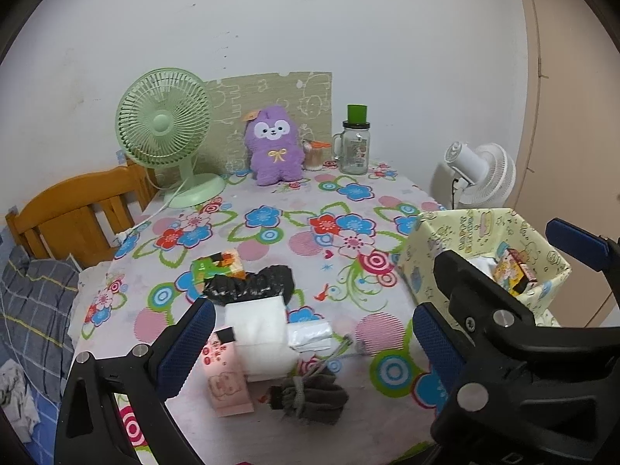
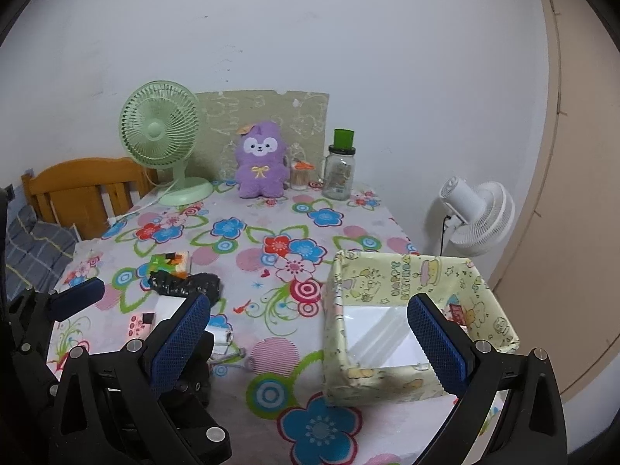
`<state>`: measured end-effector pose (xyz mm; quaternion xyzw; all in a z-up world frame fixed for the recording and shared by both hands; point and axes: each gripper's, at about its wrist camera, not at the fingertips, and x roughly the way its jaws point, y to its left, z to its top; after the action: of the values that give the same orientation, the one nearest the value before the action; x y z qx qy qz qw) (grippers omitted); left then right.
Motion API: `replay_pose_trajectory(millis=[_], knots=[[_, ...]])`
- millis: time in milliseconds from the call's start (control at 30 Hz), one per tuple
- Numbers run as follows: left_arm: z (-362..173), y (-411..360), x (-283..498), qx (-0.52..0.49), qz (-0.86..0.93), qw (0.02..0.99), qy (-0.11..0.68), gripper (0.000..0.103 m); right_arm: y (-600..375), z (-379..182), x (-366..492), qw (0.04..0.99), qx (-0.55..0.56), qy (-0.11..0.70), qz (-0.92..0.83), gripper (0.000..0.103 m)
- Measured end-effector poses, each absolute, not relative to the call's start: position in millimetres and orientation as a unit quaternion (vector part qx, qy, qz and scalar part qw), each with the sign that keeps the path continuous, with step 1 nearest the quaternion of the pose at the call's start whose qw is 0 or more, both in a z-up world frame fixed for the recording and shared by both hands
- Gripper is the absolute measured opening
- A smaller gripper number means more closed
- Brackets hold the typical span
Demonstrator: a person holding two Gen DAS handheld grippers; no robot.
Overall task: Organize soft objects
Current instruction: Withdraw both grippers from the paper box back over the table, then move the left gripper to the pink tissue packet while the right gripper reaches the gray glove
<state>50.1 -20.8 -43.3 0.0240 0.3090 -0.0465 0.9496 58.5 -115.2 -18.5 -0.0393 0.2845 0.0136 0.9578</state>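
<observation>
My left gripper point(image 1: 314, 341) is open, low over the flowered tablecloth. Between its fingers lie a white tissue pack point(image 1: 259, 333), a pink packet point(image 1: 228, 378), a grey drawstring pouch point(image 1: 312, 393) and a small clear packet point(image 1: 310, 335). Just beyond them are a black plastic bag point(image 1: 252, 285) and a green-orange packet point(image 1: 219, 263). My right gripper point(image 2: 310, 339) is open too and holds nothing. It hovers beside the yellow paper box point(image 2: 387, 271), which has a small colourful carton point(image 1: 515, 271) inside. A purple plush point(image 1: 273, 143) sits upright at the table's back.
At the back stand a green desk fan point(image 1: 164, 124), a glass jar with a green lid point(image 1: 354, 147) and a cotton-swab pot point(image 1: 314, 157). A white fan point(image 1: 480, 174) stands off the table's right edge. A wooden headboard point(image 1: 77, 209) and bedding are left.
</observation>
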Motion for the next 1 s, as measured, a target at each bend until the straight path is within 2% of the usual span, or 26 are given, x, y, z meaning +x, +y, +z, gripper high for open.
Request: replay_pose_trajectory(millis=[733,1000], knots=[[-81,31,60,0.005,-0.017,0.941,0.337,0.102,-77,-69,90,0.931,0.002,0.356,0.083,0.103],[-101,45,64,-0.001,-0.01,0.933,0.359,0.101,-60,-87,96,0.921,-0.005,0.377,0.098,0.096]])
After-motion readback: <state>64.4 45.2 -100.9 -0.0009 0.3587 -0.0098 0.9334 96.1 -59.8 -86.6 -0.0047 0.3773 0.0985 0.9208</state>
